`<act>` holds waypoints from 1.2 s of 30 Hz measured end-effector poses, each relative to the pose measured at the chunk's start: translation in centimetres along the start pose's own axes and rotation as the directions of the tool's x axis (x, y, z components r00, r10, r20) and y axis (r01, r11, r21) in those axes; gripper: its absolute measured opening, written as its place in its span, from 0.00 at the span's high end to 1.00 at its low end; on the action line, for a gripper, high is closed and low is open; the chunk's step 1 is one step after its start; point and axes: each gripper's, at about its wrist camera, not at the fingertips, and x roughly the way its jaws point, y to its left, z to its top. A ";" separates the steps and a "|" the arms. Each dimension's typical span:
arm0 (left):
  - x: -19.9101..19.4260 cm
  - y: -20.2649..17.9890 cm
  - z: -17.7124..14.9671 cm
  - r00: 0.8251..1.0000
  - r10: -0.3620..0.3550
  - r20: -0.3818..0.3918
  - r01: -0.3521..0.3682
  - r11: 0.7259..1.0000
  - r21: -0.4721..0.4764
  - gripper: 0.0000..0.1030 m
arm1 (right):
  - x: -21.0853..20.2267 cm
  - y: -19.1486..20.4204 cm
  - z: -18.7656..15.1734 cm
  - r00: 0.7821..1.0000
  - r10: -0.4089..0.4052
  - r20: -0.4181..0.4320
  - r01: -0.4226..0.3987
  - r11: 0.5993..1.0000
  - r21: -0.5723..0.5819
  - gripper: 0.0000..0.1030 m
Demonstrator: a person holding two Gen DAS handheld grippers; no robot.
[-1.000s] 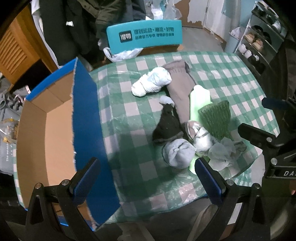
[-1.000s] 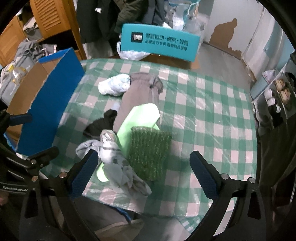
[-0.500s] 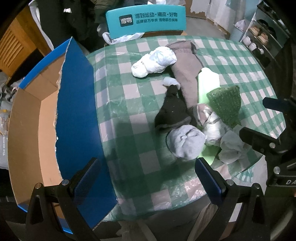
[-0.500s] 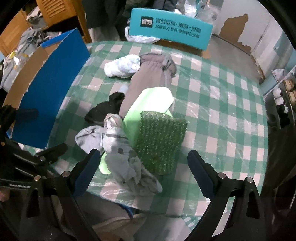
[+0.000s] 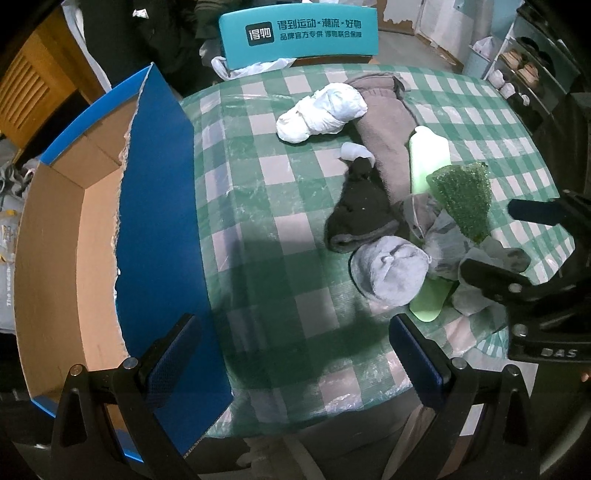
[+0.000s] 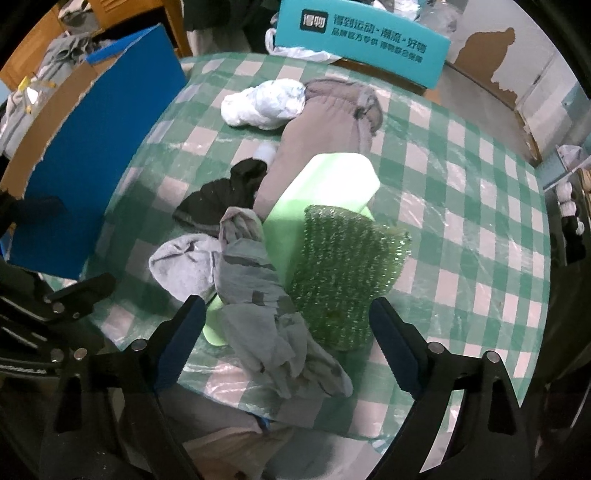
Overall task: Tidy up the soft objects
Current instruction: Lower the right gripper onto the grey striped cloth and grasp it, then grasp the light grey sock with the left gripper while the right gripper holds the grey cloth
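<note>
I've got both grippers over the near edge of the table (image 5: 258,206), green-and-white check cloth w/ clear plastic over it. Left gripper (image 5: 293,354) has its fingers spread wide, nothing between them, hovering above bare cloth near the near-left part of the table, just beside the blue wall of the cardboard box (image 5: 159,206) standing at the table's left edge. Right gripper (image 6: 286,341) is also spread wide & holding nothing; between its fingers I see the tail of the grey patterned cloth (image 6: 266,306), but can't tell if it's touching.

Soft stuff is piled toward the near-right of the table. Balled grey sock (image 5: 388,271) sits closest to the near edge, touching the black sock (image 5: 360,210) behind it. Light green foam sheet (image 6: 325,188) lies under the pile, w/ the green bubble-wrap piece (image 6: 340,273) on top of it at the right side. Grey patterned cloth is draped over the foam's near end, between grey sock & bubble wrap. Brown-grey garment (image 6: 325,129) stretches from the pile toward the far edge. White bundle (image 5: 321,112) rests against its left side near the far edge. A small whitish bit (image 5: 354,151) lies at the black sock's far tip; can't tell what it is.

Teal chair back (image 5: 299,33) w/ printed text stands beyond the far edge
</note>
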 end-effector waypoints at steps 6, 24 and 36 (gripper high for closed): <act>0.0 -0.8 -0.1 1.000 -0.015 -0.006 0.015 1.000 0.028 0.01 | 2.1 0.2 -0.2 0.999 -0.006 -0.052 0.005 1.000 -0.022 0.21; 1.2 -3.4 0.9 0.998 -0.064 -0.024 0.065 0.996 0.057 0.01 | 1.1 -0.8 -1.2 0.993 0.108 -0.046 -0.107 0.994 0.024 0.67; 3.0 -5.5 2.0 0.997 -0.063 -0.045 0.066 0.994 0.085 0.01 | -1.7 -3.1 -2.4 0.994 0.111 0.022 -0.113 0.989 0.098 0.69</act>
